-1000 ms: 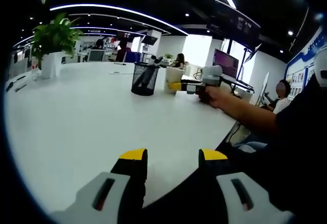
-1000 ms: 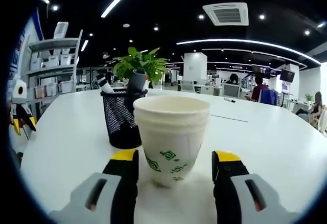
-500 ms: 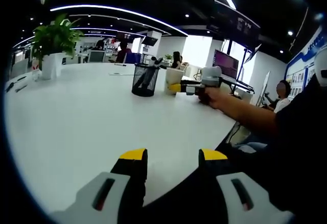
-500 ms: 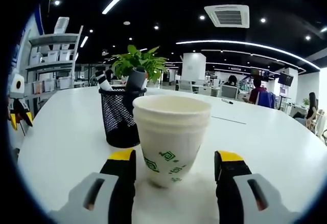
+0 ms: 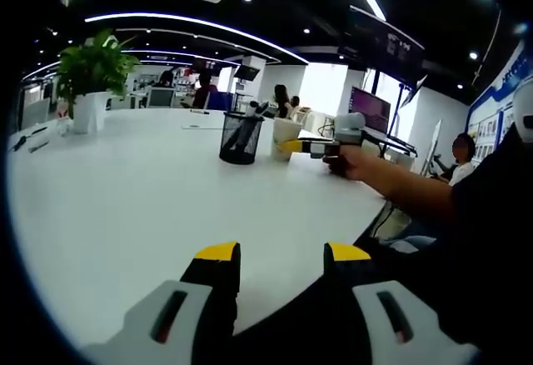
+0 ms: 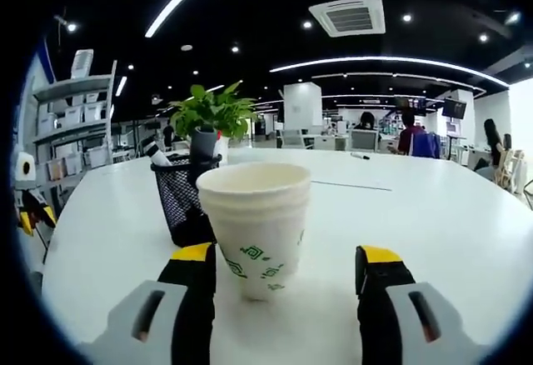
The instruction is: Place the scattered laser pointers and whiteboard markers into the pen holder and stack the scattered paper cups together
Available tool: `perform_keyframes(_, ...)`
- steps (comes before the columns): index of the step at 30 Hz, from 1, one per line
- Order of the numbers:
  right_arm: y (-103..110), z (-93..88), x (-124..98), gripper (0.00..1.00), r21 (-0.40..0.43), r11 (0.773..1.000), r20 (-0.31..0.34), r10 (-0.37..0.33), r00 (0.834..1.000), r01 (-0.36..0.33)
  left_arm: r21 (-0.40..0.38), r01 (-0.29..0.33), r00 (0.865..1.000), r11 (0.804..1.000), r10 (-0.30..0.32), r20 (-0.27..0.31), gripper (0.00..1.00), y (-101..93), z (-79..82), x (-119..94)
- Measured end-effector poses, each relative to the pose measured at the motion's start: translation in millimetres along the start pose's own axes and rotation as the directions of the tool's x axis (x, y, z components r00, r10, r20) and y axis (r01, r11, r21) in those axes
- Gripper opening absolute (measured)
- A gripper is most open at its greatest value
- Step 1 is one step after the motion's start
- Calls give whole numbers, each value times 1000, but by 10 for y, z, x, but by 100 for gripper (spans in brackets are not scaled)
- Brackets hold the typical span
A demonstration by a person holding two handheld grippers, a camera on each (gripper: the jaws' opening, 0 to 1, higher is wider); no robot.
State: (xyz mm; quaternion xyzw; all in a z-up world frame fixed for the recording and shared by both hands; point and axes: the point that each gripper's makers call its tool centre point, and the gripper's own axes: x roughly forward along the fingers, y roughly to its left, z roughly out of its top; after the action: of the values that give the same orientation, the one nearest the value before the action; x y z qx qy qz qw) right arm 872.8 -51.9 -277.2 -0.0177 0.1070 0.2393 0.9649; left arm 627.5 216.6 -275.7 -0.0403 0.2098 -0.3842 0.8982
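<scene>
Paper cup (image 6: 256, 225) stands between the right tool's (image 6: 287, 273) jaws (spread wide).

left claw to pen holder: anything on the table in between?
Nothing. In the left gripper view, bare white table runs from the left claw to the pen holder.
</scene>
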Motion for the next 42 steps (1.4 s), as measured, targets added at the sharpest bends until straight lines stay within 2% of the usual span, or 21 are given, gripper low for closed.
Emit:
perform_keyframes(20, 32, 55, -283, 70, -12, 1000, 12, -4, 1000, 4, -2, 0, 1000, 1000, 0, 11, 42, 4, 24, 8)
perform_keyframes(25, 83, 29, -350, 70, -25, 1000, -3, 5, 1000, -5, -3, 2, 1000, 1000, -2, 15, 42, 6, 36, 7)
perform_keyframes(42, 170, -11, -577, 70, -14, 1000, 8, 12, 1000, -11, -6, -3, 1000, 1000, 4, 15, 43, 7, 26, 2)
